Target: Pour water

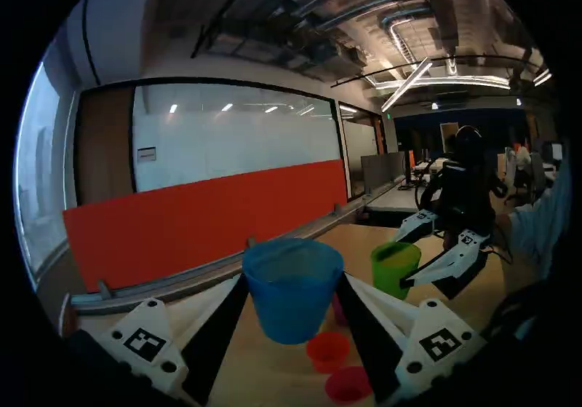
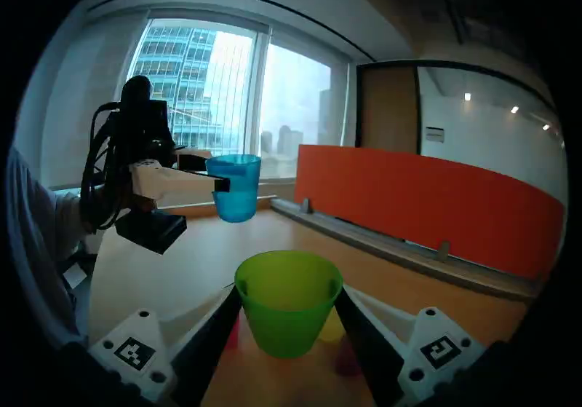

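we hold the left gripper [image 1: 292,290] level above the pale wooden table [image 1: 356,241], its fingers [image 1: 218,327] drawn in to the width of the translucent blue plastic cup [image 1: 292,305], pinching its tapered wall from both sides, upright. the right gripper [image 2: 289,301] sits level too, clamped the same way on the smooth tapered green plastic cup [image 2: 287,316], upright and near the blue one. a small glossy orange-red cup [image 1: 327,350] and a small pink cup [image 1: 348,384] stand on the table below
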